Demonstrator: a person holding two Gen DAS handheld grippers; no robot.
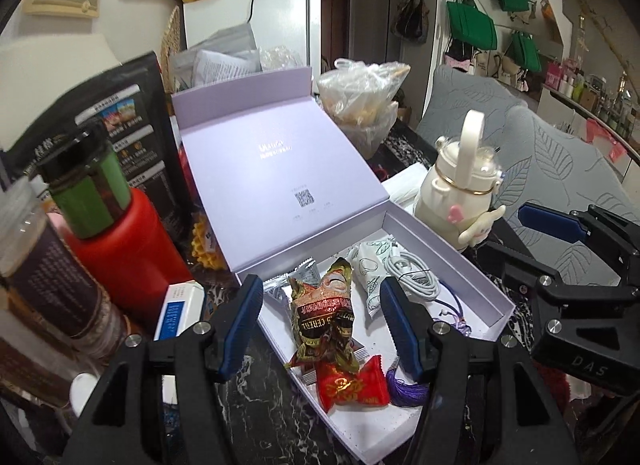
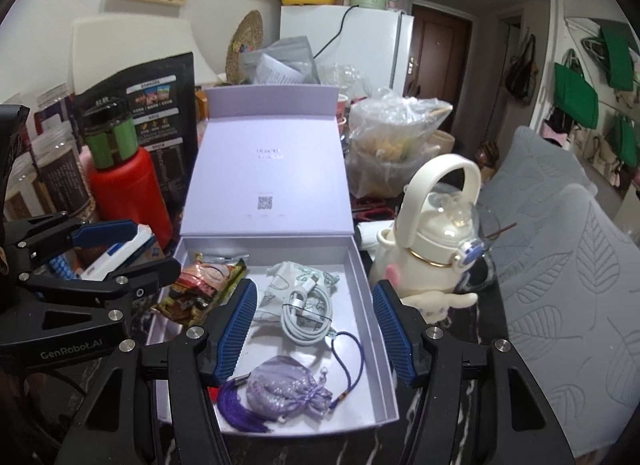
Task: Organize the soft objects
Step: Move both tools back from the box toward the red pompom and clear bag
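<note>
On the dark marble counter, your lavender gift box (image 2: pixel 372 297) already holds the snack packets (image 1: pixel 324 317), coiled white cable (image 2: pixel 306 311) and purple sachet (image 2: pixel 286 389), so with both grippers (image 1: pixel 320 325) (image 2: pixel 314 335) spread and empty, only closing looks left.

A white refrigerator (image 2: pixel 346 49) stands beyond the tongs, a dark door (image 2: pixel 438 53) beside it. Grey leaf-patterned cushions (image 2: pixel 560 265) lie right; green bags (image 2: pixel 576 93) hang on the right wall.
</note>
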